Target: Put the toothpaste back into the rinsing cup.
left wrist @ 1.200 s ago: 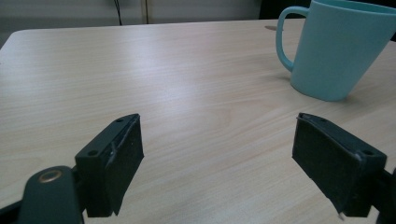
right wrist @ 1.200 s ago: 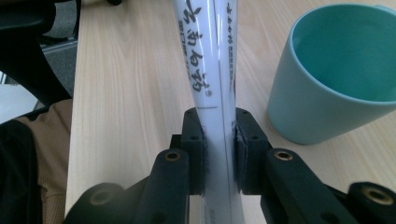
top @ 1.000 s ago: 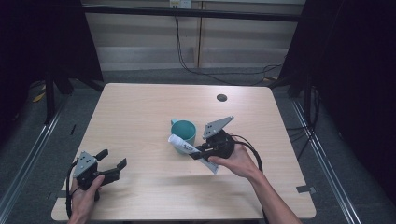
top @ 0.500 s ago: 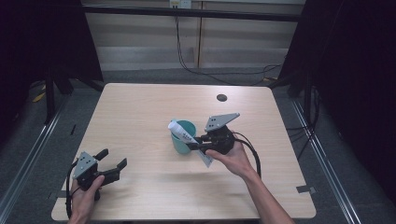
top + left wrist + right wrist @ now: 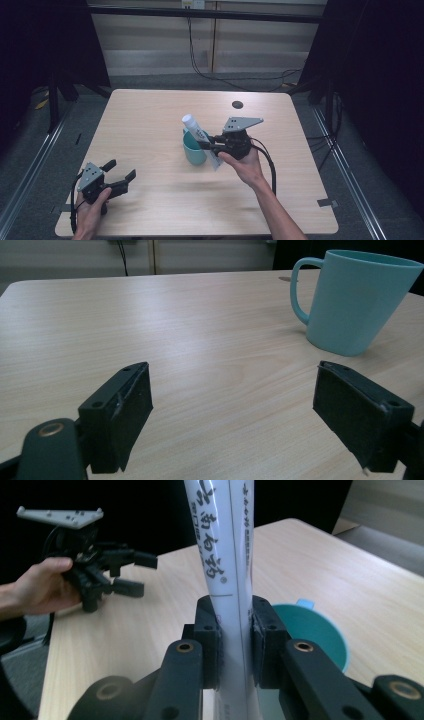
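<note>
On my left, the left gripper [image 5: 117, 178] sits low over the worktop [image 5: 150, 115] near its near left corner, held in my left hand [image 5: 90, 212], and I can see its jaws standing wide apart with nothing between them; in the left gripper view the bare wood runs between the two black pads, and the teal mug [image 5: 352, 300] stands upright farther off, its handle turned toward the left of that view. Moving right to about the middle of the worktop, the same mug [image 5: 194, 146] stands there, open end up. Just beside it, I have the right gripper [image 5: 204, 144] in my right hand [image 5: 245, 167], its jaws closed on a white tube [image 5: 200, 137] with dark printed characters. The tube is tilted, its round cap end pointing up and toward the far edge, above the mug's rim, and its flat end hanging down on the near side of the jaws. In the right gripper view the pads press both sides of the tube [image 5: 230, 580], with the mug's opening [image 5: 310, 630] below and to the right.
</note>
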The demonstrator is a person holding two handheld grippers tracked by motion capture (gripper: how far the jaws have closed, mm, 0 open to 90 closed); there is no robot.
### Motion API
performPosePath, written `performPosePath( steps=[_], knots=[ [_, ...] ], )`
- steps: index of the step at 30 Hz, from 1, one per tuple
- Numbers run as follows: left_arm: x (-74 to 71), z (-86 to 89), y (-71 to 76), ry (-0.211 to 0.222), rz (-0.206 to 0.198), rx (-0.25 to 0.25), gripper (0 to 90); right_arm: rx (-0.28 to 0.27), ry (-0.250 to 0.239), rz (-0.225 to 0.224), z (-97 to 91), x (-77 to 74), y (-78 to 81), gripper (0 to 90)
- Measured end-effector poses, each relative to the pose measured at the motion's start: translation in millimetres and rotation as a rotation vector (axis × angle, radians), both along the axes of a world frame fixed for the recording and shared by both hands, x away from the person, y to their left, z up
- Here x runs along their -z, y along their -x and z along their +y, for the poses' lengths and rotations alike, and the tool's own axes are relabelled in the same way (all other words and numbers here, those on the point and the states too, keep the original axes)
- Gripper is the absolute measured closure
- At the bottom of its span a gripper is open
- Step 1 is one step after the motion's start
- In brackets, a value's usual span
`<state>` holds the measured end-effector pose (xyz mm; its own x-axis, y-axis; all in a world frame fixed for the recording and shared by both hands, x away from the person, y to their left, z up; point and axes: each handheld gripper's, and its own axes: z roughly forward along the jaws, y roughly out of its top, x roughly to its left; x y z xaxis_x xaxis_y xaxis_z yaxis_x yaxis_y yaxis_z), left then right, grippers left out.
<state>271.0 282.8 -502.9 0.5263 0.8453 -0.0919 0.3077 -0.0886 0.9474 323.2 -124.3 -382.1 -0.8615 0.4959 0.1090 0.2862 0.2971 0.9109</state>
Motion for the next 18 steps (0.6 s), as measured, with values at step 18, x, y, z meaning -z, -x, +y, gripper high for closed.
performPosePath(
  steps=[18],
  knots=[
    [0.1, 0.1, -0.3, 0.006, 0.005, -0.002, 15.9, 0.095, -0.095, -0.076, 0.5, -12.3, -6.6, 76.8]
  ],
)
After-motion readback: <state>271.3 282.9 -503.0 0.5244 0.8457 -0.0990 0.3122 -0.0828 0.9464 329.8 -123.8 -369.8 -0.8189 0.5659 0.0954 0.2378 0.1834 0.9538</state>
